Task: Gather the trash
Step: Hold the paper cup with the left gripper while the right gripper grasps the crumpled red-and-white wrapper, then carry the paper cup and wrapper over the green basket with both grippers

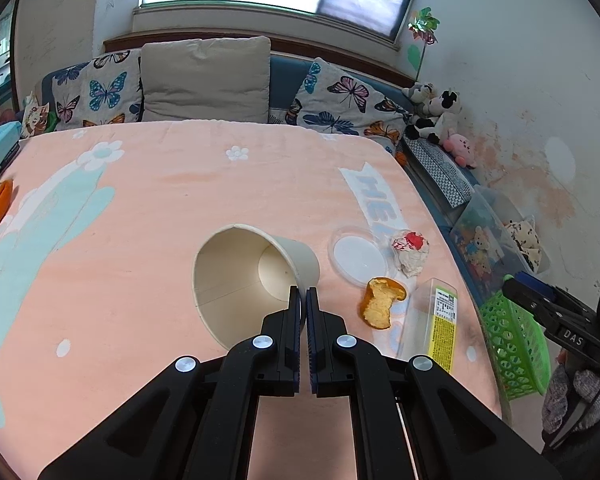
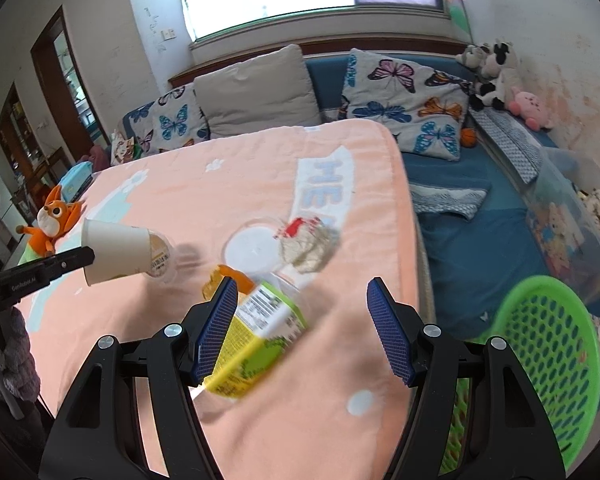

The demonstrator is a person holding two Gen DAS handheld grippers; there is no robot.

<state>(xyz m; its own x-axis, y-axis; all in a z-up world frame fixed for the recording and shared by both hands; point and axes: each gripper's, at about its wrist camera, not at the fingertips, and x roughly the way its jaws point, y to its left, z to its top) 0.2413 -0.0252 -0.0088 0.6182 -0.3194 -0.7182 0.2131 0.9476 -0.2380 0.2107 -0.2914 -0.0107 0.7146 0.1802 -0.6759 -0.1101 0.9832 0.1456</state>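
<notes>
Left hand-held gripper (image 1: 303,292) closed on the cup (image 1: 256,276) wall. Right hand-held gripper (image 2: 300,312) open, empty, over the surface (image 2: 180,184); box (image 2: 256,340) by its finger at 9 o'clock, basket (image 2: 548,344) at 3 o'clock.

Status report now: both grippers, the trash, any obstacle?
Left gripper shut on paper cup rim. Right gripper open, nothing held. Yellow-label box, peel, wrapper still on table. Green basket unobstructed.

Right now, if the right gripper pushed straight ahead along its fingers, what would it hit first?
Probably the clear plastic box with the yellow-green label, lying on the pink blanket beside the right gripper's left finger; depth is blurred.
</notes>
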